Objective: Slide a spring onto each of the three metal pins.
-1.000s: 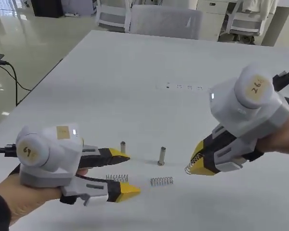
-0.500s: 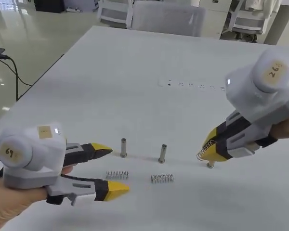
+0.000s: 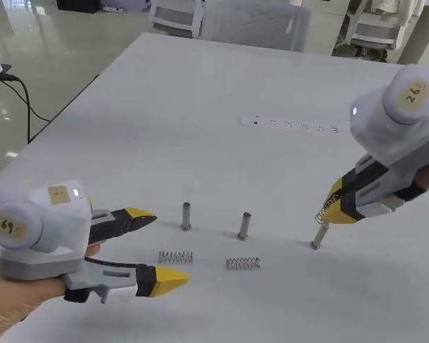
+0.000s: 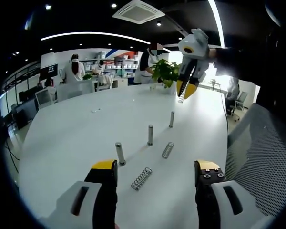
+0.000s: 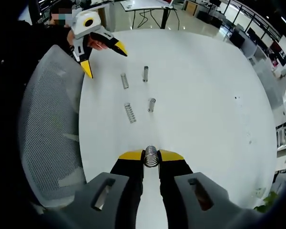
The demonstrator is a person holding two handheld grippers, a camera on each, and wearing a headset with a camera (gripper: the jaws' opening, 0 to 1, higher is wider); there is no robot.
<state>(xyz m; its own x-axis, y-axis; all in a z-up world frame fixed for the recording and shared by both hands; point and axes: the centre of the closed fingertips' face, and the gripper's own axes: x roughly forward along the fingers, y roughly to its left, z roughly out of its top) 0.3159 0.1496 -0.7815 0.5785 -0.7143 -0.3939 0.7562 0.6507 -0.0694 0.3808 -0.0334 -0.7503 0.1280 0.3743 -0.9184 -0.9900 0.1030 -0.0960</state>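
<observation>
Your right gripper [image 3: 334, 206] is clenched on a spring [image 3: 323, 210], whose lower end hangs just above the upright rightmost pin [image 3: 317, 236], so you must bring it straight down.

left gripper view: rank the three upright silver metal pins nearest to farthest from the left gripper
1. Near silver metal pin: on the left, just ahead of the open left gripper, by its left jaw.
2. Middle silver metal pin: further along the row, centre of the table.
3. Far silver metal pin: end of the row, close under the right gripper, which holds a coiled wire spring.
</observation>
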